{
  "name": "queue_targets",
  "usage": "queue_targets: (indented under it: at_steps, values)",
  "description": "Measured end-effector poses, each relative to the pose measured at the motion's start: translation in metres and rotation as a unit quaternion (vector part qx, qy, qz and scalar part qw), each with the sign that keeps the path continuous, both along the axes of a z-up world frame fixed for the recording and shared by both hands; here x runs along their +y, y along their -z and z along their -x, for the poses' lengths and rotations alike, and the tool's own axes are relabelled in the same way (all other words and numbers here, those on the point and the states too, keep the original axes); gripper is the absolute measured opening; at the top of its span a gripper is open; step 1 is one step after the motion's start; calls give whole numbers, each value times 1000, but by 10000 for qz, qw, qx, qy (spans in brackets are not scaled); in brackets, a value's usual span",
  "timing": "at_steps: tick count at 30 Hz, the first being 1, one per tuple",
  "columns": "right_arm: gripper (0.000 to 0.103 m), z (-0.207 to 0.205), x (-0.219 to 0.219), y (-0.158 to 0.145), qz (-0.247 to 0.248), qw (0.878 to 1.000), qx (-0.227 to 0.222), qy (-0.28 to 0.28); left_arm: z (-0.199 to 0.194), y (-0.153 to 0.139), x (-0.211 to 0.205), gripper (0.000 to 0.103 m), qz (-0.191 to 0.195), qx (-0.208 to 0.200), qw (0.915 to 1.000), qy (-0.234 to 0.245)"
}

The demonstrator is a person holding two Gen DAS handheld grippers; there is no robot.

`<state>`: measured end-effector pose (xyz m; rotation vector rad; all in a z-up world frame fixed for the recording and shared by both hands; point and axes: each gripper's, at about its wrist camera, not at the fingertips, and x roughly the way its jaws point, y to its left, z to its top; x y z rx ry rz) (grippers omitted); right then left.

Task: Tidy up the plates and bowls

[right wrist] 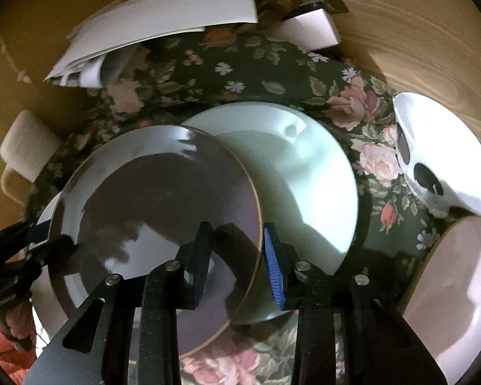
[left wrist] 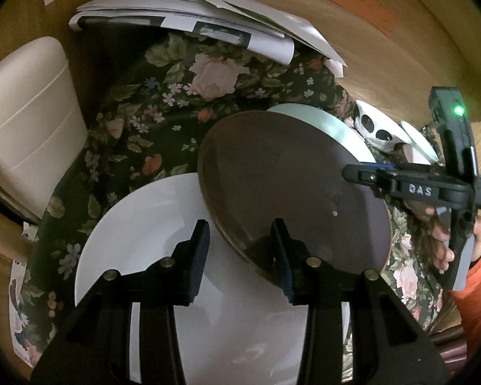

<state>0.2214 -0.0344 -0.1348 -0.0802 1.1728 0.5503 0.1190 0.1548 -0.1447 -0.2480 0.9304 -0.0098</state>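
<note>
Covering the surface [right wrist: 407, 48] is a floral cloth [left wrist: 163, 102] — the largest item, with a stack of papers [left wrist: 189, 12] at its far edge. On it lies a white plate [left wrist: 138, 224]; a brown plate [right wrist: 150, 199] sits tilted above, overlapping the white plate and a pale green plate [right wrist: 304, 173]. Your left gripper [left wrist: 240, 250] straddles the brown plate's near rim, its right pad against the rim, the other apart from it. Your right gripper [right wrist: 237, 256] brackets the opposite rim; whether its pads press there cannot be told. A spotted white bowl [right wrist: 445, 166] stands beyond — farther right.
</note>
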Motion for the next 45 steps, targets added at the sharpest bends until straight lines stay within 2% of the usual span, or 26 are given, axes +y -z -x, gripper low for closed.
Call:
queue_targets:
  at_steps: [6,13,21,27,32,45]
  values:
    - [29,11,3,6,-70,9999,-126,-82,2,-1,-1,35,-38,-99,9999,31]
    - [29,5,1,17,-309,9995,91,-28,-1,1,-1,34,-15,-94,9999,62]
    - [30,-6,2,13,-447,9988,154,-130,-2,2,-3,34,16,-91,10000,-34]
    - [29,-1,8,8,-324,9995,-4,-51,-4,2,-2,34,23,-73,9996,-260]
    - [28,3,4,5,-304,9995,-11,106,-2,-1,-8,34,-102,-115,9996,-246]
    - [24,22,-15,-8,-527,9979,-195,314,10,-10,-15,34,-81,-242,9992,-306]
